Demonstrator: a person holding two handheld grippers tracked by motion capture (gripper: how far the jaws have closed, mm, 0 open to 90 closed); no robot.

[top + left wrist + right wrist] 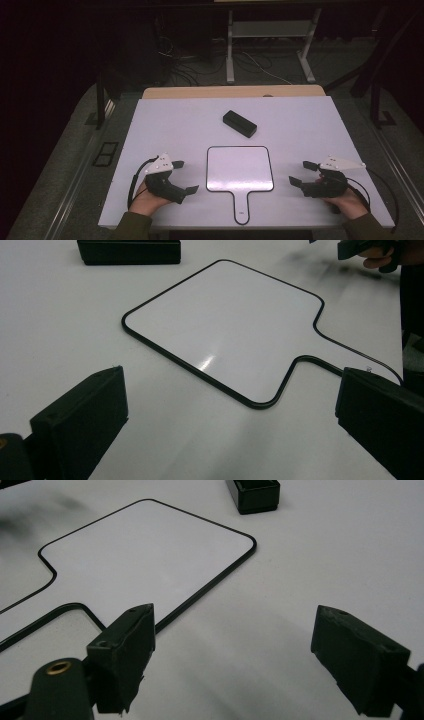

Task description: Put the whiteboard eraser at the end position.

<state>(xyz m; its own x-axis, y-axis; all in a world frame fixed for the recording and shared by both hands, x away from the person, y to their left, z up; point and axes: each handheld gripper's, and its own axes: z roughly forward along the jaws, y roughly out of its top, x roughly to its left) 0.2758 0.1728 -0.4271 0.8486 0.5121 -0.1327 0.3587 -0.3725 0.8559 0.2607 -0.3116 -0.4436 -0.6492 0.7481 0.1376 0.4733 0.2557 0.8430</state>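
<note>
Approach step — both tools, left (186, 176) and right (301, 173), released, flank the paddle-shaped whiteboard (240, 169); next, closing in on its edge.

White paddle-shaped board (240, 169) w/ thin black edging is gleaming on a plain white table (165, 125). Black rectangular box (239, 123) is sitting dark against that white. Left gripper (186, 177) is showing black body & jaws, grey-white top plate; right gripper (302, 173) is showing the same. Olive-green sleeves (131, 227) are peeking in.
</note>
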